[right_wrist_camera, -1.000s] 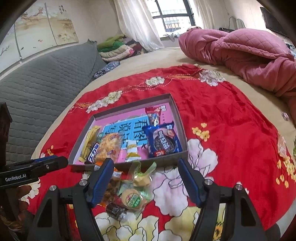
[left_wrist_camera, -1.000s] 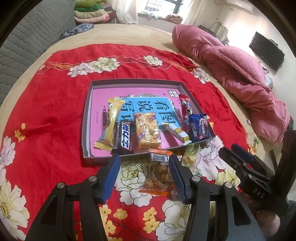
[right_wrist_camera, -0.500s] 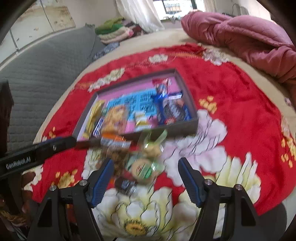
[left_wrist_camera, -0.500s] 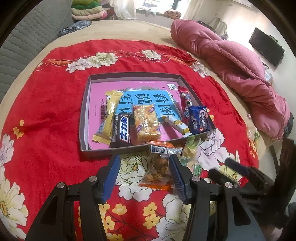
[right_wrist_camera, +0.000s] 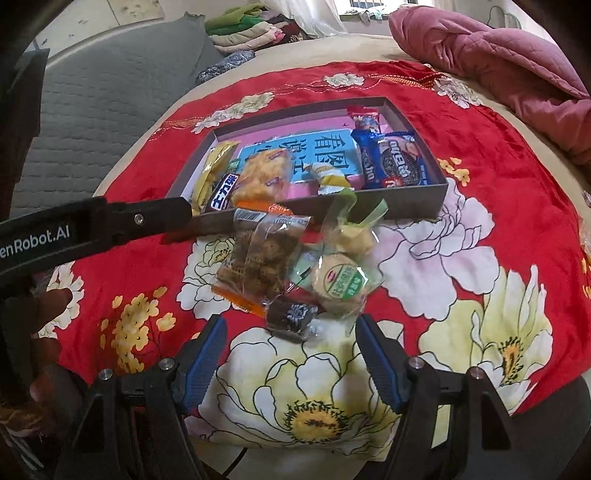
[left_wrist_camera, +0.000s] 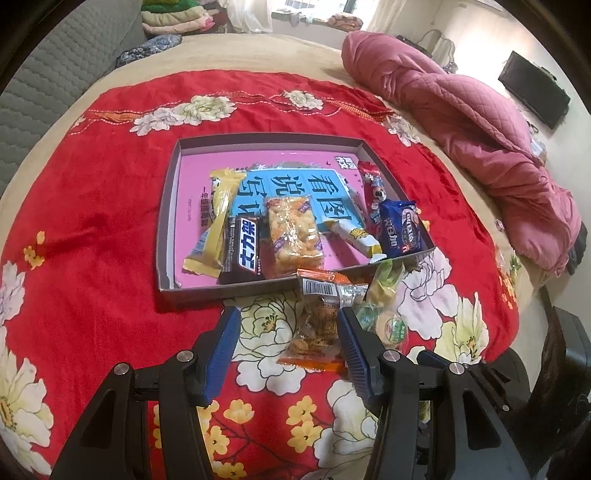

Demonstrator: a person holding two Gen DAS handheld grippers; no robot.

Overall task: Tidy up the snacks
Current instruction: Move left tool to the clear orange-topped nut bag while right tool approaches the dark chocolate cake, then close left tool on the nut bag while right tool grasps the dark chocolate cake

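Note:
A shallow grey box (left_wrist_camera: 168, 221) (right_wrist_camera: 417, 201) with a pink floor holds several snacks: a yellow wrapper (left_wrist_camera: 218, 218), a black bar (left_wrist_camera: 243, 251), a clear cracker pack (left_wrist_camera: 293, 232) and a blue cookie pack (left_wrist_camera: 402, 229) (right_wrist_camera: 400, 162). In front of it on the red cloth lie an orange-edged nut bag (left_wrist_camera: 317, 325) (right_wrist_camera: 258, 258), a green round cake pack (right_wrist_camera: 340, 282), a yellow sweet (right_wrist_camera: 354, 236) and a dark brown sweet (right_wrist_camera: 291, 315). My left gripper (left_wrist_camera: 288, 332) is open, its right finger beside the nut bag. My right gripper (right_wrist_camera: 291, 350) is open, just short of the dark sweet.
The red flowered cloth (left_wrist_camera: 92, 206) covers a bed. A pink quilt (left_wrist_camera: 480, 129) is heaped at the right. A grey headboard (right_wrist_camera: 92, 99) and folded clothes (right_wrist_camera: 251, 33) stand at the far left. The left gripper's arm (right_wrist_camera: 92, 225) reaches across the right wrist view.
My right gripper has moved down and closer to the loose snacks. My left gripper has drawn back slightly. Both stay open.

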